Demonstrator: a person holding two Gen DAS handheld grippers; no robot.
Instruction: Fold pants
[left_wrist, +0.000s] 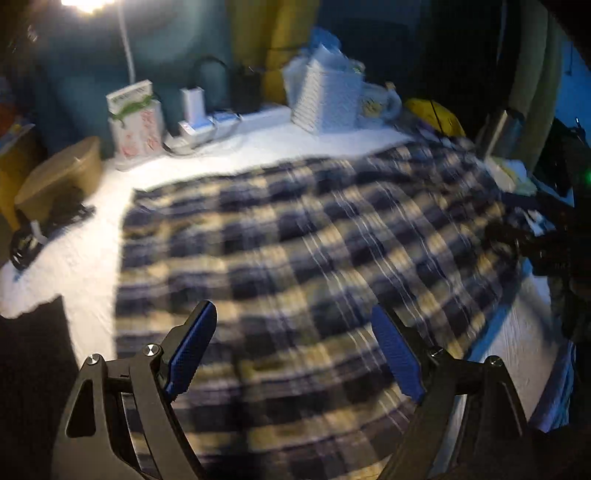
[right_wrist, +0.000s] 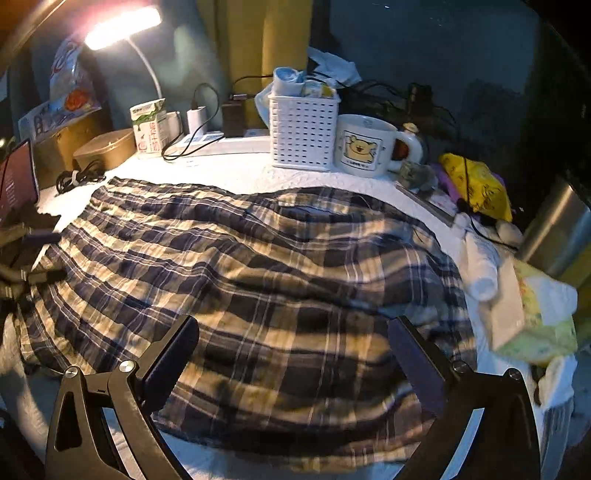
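Now — left gripper released | right gripper released — both above plaid pants on white table

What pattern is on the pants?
Navy and cream plaid pants, clearest in the right wrist view.

My left claw has black arms, silver screws and blue ribbed pads; my right claw is all black.

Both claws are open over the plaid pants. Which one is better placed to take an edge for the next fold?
Probably right. The right claw hangs open near the plaid pants' near hem. The left claw is open above mid-cloth, its view blurred.
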